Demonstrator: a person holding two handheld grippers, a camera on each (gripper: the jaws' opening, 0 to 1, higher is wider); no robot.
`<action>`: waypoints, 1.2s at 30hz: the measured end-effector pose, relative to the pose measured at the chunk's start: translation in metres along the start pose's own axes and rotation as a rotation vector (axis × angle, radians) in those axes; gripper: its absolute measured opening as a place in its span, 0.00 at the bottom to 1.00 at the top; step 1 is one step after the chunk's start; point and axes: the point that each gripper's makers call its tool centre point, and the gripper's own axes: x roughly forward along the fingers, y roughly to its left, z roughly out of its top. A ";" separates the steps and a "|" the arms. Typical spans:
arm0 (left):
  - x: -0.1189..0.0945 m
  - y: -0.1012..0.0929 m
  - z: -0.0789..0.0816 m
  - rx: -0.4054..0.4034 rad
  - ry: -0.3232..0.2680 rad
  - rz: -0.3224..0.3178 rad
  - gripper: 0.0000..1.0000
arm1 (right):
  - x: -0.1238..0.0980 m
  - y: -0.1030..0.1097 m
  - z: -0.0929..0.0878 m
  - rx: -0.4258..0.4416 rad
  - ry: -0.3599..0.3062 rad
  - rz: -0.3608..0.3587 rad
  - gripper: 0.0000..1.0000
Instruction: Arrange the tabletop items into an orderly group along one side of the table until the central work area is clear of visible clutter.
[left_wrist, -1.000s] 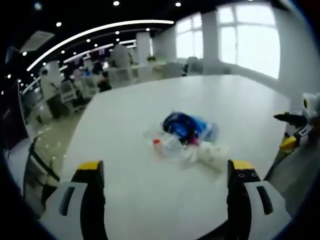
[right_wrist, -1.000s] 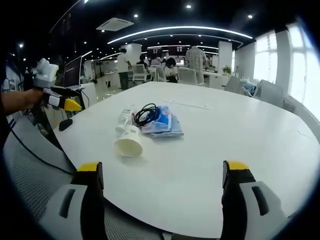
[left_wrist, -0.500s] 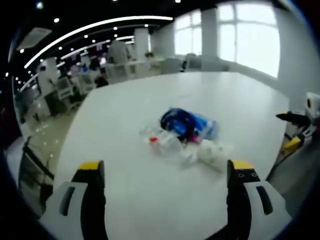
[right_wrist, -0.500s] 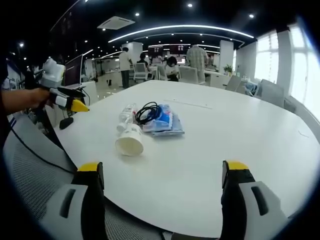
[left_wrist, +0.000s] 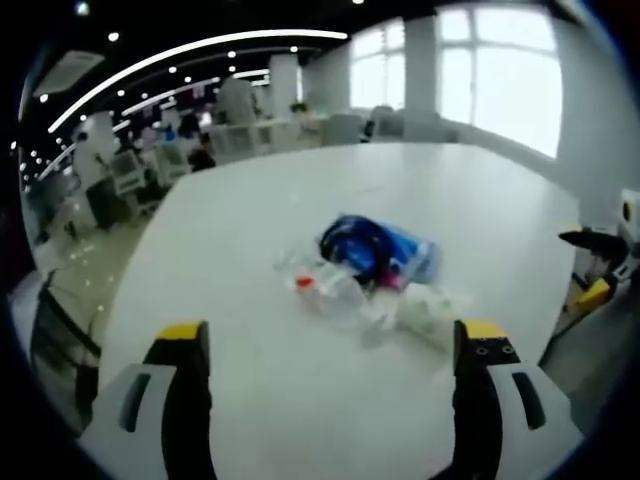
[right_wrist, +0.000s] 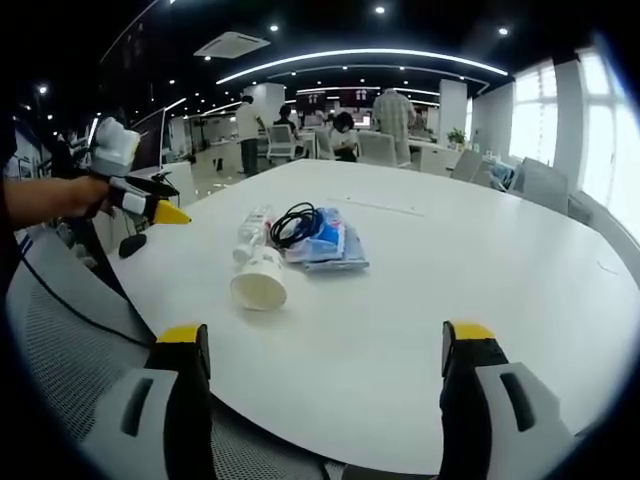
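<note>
- Since half a second earlier, the left hand-held gripper (right_wrist: 150, 205) had edged a little nearer the pile in the right gripper view, its yellow tip reaching over the counter (right_wrist: 480, 260) edge at about 9 o'clock; the items themselves had not shifted.
- The clutter sat in one loose heap near the counter's middle: a paper cup (right_wrist: 258, 280) lying on its side, a clear bottle (right_wrist: 250, 232) just beside it, and a black cable (right_wrist: 292, 224) coiled on a blue packet (right_wrist: 330, 245).
- From the left gripper view the same heap lay at 12 o'clock, the bottle's red cap (left_wrist: 304, 283) nearest, the blue packet (left_wrist: 395, 250) behind.
- Both hand-held grippers stood with jaws spread wide and nothing between them, well apart from the heap; the right hand-held gripper (left_wrist: 600, 265) waited off the counter's edge at 3 o'clock.
- I judged they flanked the pile so each could take an item and carry it to one side; nothing looked sorted yet.
</note>
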 end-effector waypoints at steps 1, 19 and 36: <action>0.001 0.000 0.000 -0.003 0.001 -0.002 0.99 | 0.000 0.000 0.000 0.000 0.000 0.000 0.96; 0.032 -0.012 -0.009 -0.060 0.037 -0.039 0.97 | 0.000 -0.002 0.000 0.012 -0.002 -0.010 0.94; 0.064 -0.015 -0.012 -0.165 0.085 -0.066 0.93 | 0.000 -0.004 0.000 0.018 -0.001 -0.016 0.93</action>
